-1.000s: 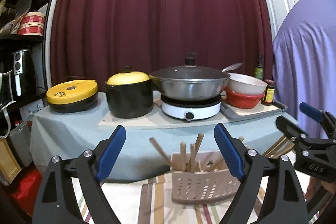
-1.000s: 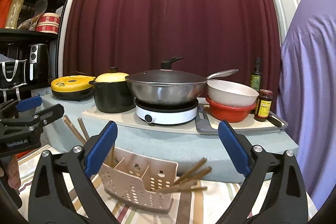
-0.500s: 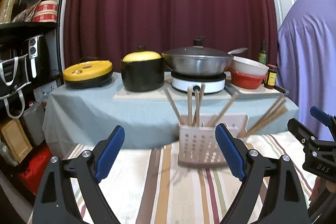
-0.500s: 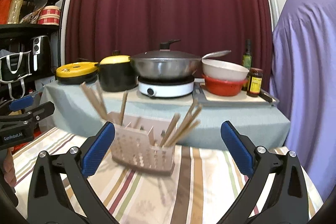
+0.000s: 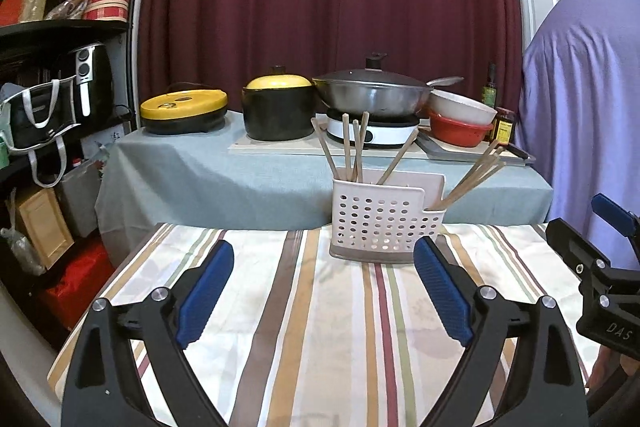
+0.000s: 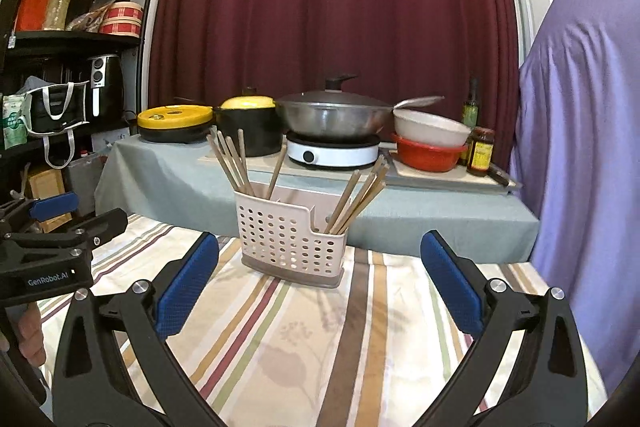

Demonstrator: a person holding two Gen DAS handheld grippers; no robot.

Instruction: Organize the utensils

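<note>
A perforated beige utensil holder [image 5: 384, 223] [image 6: 290, 243] stands on the striped tablecloth [image 5: 328, 327] [image 6: 304, 339] at the table's far edge. Several wooden chopsticks [image 5: 354, 151] [image 6: 232, 159] stand in its taller left compartment. Several more [image 5: 472, 175] [image 6: 360, 195] lean right from the lower right compartment. My left gripper [image 5: 324, 283] is open and empty, short of the holder. My right gripper [image 6: 320, 275] is open and empty, also short of it. Each gripper shows at the edge of the other's view: the right one [image 5: 600, 267], the left one [image 6: 52, 239].
Behind stands a grey-clothed table [image 5: 208, 167] with a yellow-lidded cooker [image 5: 184, 107], a black pot [image 5: 278, 111], a lidded wok [image 5: 372, 95] on a hob, stacked bowls [image 5: 460, 119] and bottles [image 5: 504, 125]. A black shelf [image 5: 60, 67] is left; purple cloth [image 5: 580, 99] is right.
Both views have tilted downward and risen, so the holder and striped tablecloth now show fully between the fingers. Both grippers stay open. The holder and chopsticks have not moved.
</note>
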